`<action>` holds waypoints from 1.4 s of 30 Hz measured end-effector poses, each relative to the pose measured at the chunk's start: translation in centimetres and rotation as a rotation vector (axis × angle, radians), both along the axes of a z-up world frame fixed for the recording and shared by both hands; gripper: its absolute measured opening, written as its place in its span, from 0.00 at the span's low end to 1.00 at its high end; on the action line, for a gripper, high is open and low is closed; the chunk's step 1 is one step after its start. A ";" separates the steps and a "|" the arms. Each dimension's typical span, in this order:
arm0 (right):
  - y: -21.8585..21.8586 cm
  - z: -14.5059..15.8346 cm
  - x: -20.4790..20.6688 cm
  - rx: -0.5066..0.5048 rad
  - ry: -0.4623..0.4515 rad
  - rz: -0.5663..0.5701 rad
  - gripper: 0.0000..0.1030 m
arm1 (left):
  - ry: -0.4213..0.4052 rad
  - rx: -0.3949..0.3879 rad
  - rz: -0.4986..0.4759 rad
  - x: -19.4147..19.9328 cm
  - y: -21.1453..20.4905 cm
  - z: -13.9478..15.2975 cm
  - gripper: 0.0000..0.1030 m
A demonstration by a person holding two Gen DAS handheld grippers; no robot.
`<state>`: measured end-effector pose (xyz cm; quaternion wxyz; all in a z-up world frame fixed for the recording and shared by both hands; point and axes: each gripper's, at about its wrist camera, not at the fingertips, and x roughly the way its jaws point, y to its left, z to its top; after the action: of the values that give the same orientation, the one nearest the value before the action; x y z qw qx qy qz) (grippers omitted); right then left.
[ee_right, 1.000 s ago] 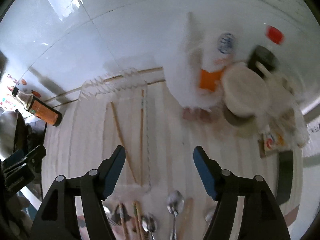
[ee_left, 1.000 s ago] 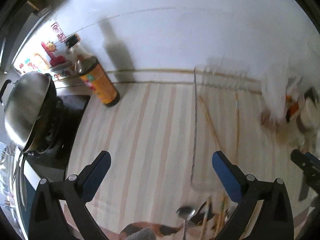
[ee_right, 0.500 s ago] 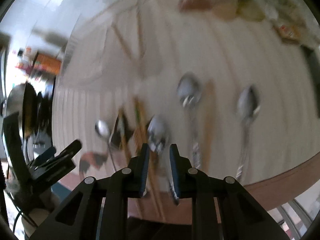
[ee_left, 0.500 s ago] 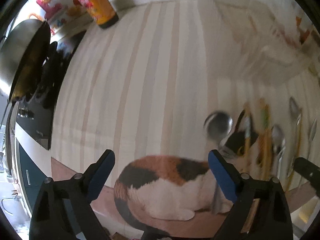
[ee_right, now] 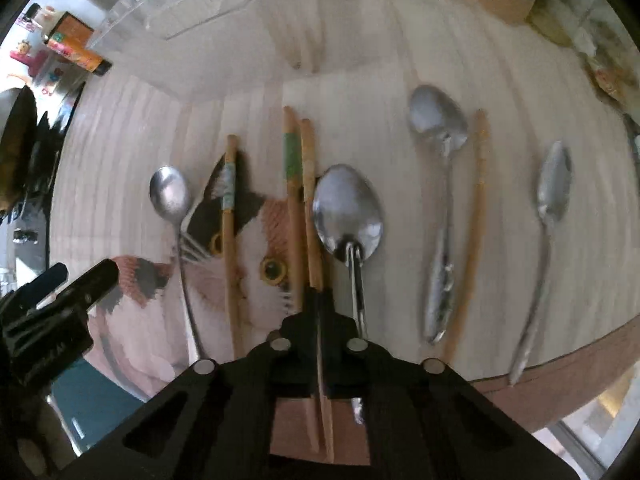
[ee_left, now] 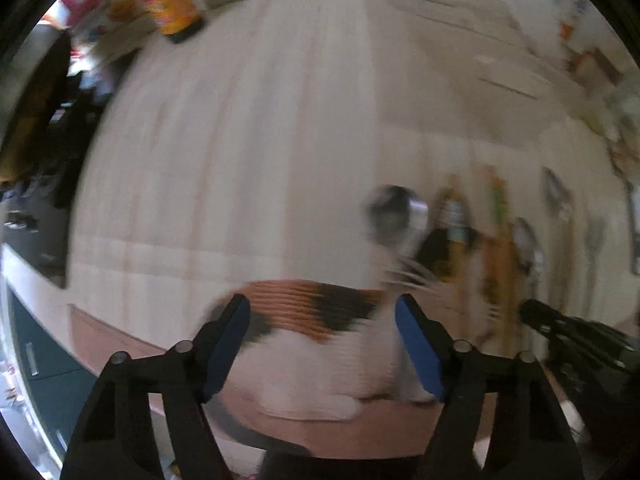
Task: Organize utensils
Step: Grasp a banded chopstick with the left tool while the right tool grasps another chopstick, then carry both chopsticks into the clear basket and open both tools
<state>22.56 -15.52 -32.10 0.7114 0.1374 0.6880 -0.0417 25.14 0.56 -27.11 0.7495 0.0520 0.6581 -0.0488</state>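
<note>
While the right tongs are pinching a plain chopstick lying on the desk beside a big spoon, the left tongs are hanging apart, having just been narrowing, over what is probably the cat-picture mat, gripping nothing. Other spoons and chopsticks are lying alongside.

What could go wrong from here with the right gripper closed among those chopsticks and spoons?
1. The right gripper is shut on the plain chopstick. The green-banded chopstick lies against it and the large spoon has its handle right beside the gripper, so a lift may drag either.
2. The far-right spoon has its handle reaching the table edge; a bump could knock it off.
</note>
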 end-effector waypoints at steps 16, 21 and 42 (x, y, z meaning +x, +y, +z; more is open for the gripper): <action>-6.9 -0.5 -3.9 0.083 0.011 -0.201 0.05 | 0.076 0.002 -0.166 -0.2 -7.0 -3.8 0.04; -5.4 -0.1 -3.2 0.182 -0.021 -0.175 0.17 | 0.090 0.000 -0.114 0.6 -3.6 -4.0 0.04; 0.0 -1.0 -1.5 -0.064 0.069 -0.038 0.06 | 0.094 -0.024 -0.109 -1.0 -4.7 -3.4 0.04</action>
<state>21.10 -15.49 -33.10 0.6904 0.1261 0.7077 -0.0816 24.12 -4.15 -30.48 0.7147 0.0763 0.6881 -0.0998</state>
